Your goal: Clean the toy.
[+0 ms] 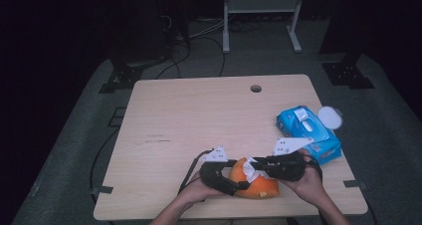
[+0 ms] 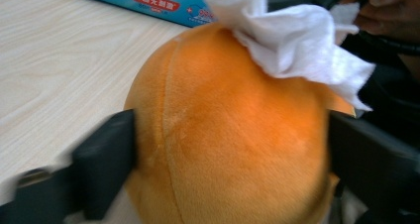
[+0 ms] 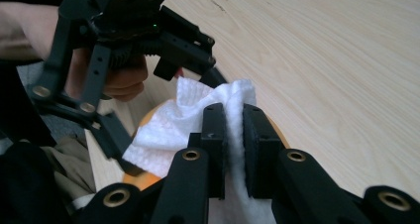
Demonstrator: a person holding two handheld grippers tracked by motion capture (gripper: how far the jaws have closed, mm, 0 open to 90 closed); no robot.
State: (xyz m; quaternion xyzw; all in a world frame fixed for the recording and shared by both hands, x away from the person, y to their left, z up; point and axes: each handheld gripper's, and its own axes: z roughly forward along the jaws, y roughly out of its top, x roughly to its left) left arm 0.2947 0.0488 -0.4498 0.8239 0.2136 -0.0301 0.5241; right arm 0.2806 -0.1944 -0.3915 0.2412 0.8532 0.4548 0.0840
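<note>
In the high view the orange plush toy (image 1: 256,181) lies at the lower centre of the frame, near the front edge of the desk (image 1: 199,115), with the left tool (image 1: 234,181) at its left side and the right tool (image 1: 255,166) over its top. The left tool view brings out the toy's short fuzzy pile and a seam curving down its rounded body; black jaws flank it on both sides, but blur hides whether they press, so I cannot tell. The right tool view shows its jaws pinched together on a white wet wipe (image 3: 185,120), crumpled against the toy. A blue wet-wipe pack (image 1: 308,130) with its lid flipped open sits at the right of the high view, near the desk's right edge. The upper and left parts of the desk lie bare.
</note>
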